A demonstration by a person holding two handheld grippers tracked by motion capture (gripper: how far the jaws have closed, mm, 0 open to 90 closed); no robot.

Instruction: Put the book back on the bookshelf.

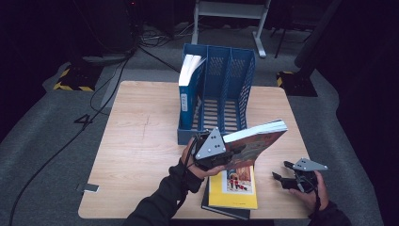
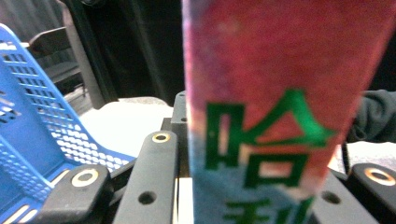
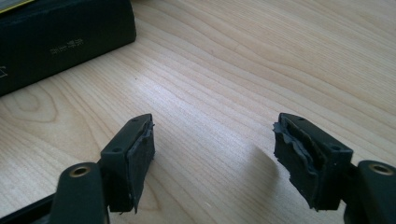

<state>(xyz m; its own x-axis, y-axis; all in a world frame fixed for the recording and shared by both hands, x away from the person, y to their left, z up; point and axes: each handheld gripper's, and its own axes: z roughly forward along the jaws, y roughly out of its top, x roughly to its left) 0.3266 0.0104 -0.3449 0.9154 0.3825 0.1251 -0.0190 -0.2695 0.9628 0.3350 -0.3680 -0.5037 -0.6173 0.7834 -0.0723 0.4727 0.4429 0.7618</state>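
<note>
My left gripper [image 1: 225,154] is shut on a red-covered book [image 1: 256,140], holding it tilted above the table's front middle, just before the blue file rack [image 1: 219,89]. In the left gripper view the book's spine [image 2: 275,107] with green characters stands upright between the black fingers [image 2: 152,182]. At the front right my right gripper [image 1: 283,178] hovers low over the bare wooden table [image 3: 243,70], open with nothing between its pads [image 3: 140,158].
A yellow book [image 1: 234,186] lies on a black book [image 3: 60,32] at the table's front edge, under the lifted book. A blue book [image 1: 188,89] stands in the rack's left compartment; its other compartments are vacant. Cables trail across the floor on the left.
</note>
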